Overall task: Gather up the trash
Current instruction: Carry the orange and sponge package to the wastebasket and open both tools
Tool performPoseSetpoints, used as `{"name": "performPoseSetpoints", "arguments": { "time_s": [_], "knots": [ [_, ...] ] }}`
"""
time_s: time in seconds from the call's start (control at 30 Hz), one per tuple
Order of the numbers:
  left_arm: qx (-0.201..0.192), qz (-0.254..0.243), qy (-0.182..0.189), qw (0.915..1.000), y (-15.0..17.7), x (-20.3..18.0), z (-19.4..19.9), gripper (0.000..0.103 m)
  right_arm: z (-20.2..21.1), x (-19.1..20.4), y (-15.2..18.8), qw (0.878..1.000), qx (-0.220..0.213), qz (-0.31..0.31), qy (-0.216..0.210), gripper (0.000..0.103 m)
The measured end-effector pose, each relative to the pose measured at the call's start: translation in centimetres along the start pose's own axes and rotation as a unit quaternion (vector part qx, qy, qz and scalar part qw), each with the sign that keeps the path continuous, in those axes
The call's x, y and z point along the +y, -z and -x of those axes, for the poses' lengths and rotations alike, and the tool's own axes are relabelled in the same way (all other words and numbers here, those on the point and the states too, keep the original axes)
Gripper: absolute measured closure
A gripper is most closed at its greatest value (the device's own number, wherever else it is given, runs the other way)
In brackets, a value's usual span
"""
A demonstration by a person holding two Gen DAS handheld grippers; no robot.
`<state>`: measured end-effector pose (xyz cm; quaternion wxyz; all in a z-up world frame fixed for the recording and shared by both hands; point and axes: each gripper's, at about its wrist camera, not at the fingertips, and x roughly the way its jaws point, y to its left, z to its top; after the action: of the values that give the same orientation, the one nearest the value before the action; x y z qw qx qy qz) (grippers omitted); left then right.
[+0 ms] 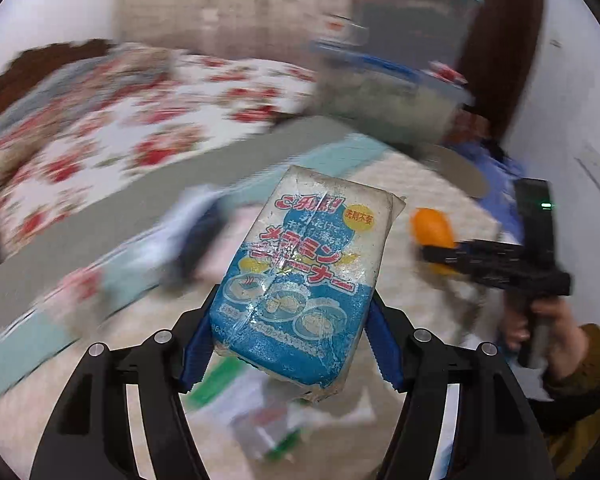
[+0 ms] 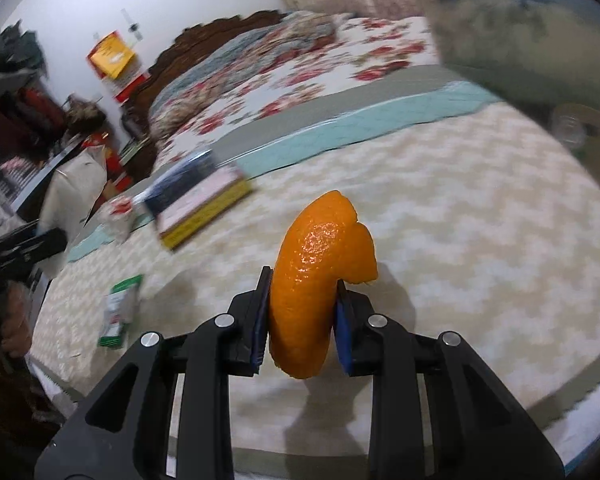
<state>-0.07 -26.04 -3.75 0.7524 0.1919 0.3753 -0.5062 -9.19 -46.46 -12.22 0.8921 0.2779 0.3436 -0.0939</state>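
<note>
The left gripper [image 1: 288, 344] clamps a sponge pack [image 1: 300, 276]; the right gripper [image 2: 302, 324] pinches orange peel [image 2: 316, 280] above the table [image 2: 480, 240].

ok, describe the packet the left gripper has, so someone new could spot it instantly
Over the round table with the pale zigzag cloth, the left gripper is clamped on a flat rectangular sponge packet. Its worn clear wrapper is white at the top and blue below, with red Japanese lettering. The other held item, the orange peel in the right gripper, is plain orange.
</note>
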Motion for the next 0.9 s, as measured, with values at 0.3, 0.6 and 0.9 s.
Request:
{"name": "performPoseSetpoints", "arguments": {
  "time_s": [0.3,0.6,0.9],
  "knots": [
    [0.067,-0.084,0.147,0.9832,-11.3,-16.2,-14.5,0.039,7.7,-16.4,-2.6,0.986,-0.076,-0.116,0.097,0.073],
    [0.128,-0.038,0.197,0.9713,-19.8,-26.1,-27.7,0.035,9.6,-28.1,-6.6,0.970,-0.080,-0.168,0.158,0.071],
    [0.132,0.011,0.182,0.9745,-21.8,-26.7,-30.7,0.019,9.1,-28.9,-7.4,0.966,-0.105,-0.151,0.180,0.033]
  ]
}}
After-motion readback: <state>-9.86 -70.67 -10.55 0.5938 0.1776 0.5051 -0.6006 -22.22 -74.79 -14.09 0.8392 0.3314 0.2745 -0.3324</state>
